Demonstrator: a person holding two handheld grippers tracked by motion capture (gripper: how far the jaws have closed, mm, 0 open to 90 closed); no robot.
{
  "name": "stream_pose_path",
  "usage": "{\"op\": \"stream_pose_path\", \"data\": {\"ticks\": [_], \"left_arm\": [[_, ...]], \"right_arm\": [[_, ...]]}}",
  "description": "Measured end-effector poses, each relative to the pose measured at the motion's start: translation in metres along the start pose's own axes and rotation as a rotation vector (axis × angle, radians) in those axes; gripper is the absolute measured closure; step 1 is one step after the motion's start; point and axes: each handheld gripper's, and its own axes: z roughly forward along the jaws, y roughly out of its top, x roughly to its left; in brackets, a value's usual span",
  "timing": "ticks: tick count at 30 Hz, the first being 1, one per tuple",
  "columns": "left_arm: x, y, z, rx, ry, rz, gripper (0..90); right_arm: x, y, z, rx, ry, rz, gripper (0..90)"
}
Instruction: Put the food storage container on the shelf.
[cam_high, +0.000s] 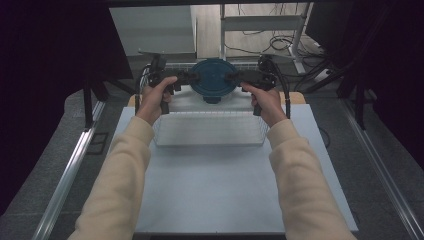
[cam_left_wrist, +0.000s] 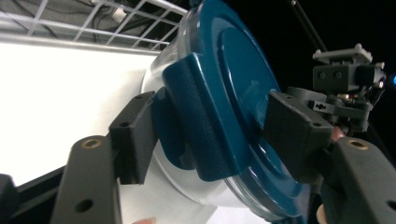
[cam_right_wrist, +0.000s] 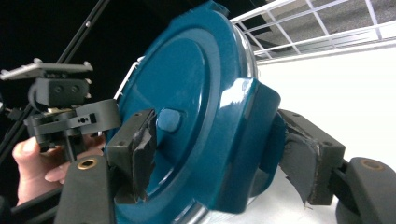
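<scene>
Two claws flank one container above my bench, just behind the wire basket. That round clear container carries a blue lid. Left claw and right claw straddle its side latches, pads apart, not clamping.

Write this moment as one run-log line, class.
item: round container with teal lid | place: above wire basket | left tongs: astride a lid clasp, grip unclear | right tongs: astride the opposite clasp, grip unclear
</scene>
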Motion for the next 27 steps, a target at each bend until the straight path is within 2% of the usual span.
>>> {"op": "stream_pose_path", "data": {"ticks": [2,3,5,7,8,10,12,13,14,16,17,18,19,20,21,24,27], "left_arm": [[0.003,-0.001,0.002,0.0,-0.007,-0.013,34.1],[0.006,-0.002,0.003,-0.018,-0.024,-0.011,33.2],[0.007,-0.002,0.003,-0.021,-0.026,-0.006,33.0],[0.004,-0.003,0.003,-0.037,0.004,0.021,31.4],[0.001,-0.003,0.001,-0.048,0.039,0.046,29.3],[-0.002,-0.004,-0.003,-0.075,0.072,0.065,25.9],[-0.004,-0.004,-0.006,-0.09,0.088,0.075,22.4],[-0.009,-0.006,-0.013,-0.11,0.112,0.104,22.0],[-0.009,-0.006,-0.013,-0.11,0.112,0.104,21.8],[-0.02,-0.014,-0.026,-0.119,0.119,0.162,21.7],[-0.02,-0.014,-0.026,-0.119,0.119,0.162,21.7],[-0.024,-0.018,-0.031,-0.116,0.121,0.184,21.7],[-0.031,-0.027,-0.041,-0.111,0.128,0.23,21.7],[-0.031,-0.027,-0.041,-0.111,0.128,0.23,21.8],[-0.039,-0.04,-0.052,-0.105,0.13,0.268,21.8],[-0.048,-0.064,-0.066,-0.102,0.149,0.314,22.0],[-0.056,-0.099,-0.08,-0.091,0.181,0.389,22.1]], "right_arm": [[-0.001,0.0,0.002,-0.003,-0.002,0.01,30.8],[-0.004,0.0,0.004,-0.007,0.002,0.019,30.5],[-0.004,0.0,0.004,-0.013,-0.001,0.014,30.0],[-0.002,-0.001,0.004,-0.014,-0.011,0.0,27.9],[-0.001,-0.001,0.004,-0.016,-0.018,-0.003,25.1],[0.004,-0.003,0.002,-0.036,-0.034,-0.015,20.1],[0.01,-0.004,-0.004,-0.069,-0.059,-0.033,16.6],[0.012,-0.004,-0.007,-0.085,-0.066,-0.041,15.8],[0.012,-0.004,-0.007,-0.085,-0.066,-0.041,15.8],[0.021,-0.008,-0.019,-0.102,-0.093,-0.081,14.6],[0.024,-0.01,-0.023,-0.093,-0.1,-0.105,14.4],[0.024,-0.01,-0.023,-0.093,-0.1,-0.105,14.4],[0.033,-0.015,-0.032,-0.084,-0.12,-0.174,14.6],[0.038,-0.019,-0.037,-0.085,-0.13,-0.211,14.6],[0.042,-0.023,-0.043,-0.083,-0.143,-0.254,14.6],[0.052,-0.041,-0.06,-0.069,-0.183,-0.374,13.9],[0.054,-0.072,-0.081,-0.069,-0.184,-0.497,14.3]]}}
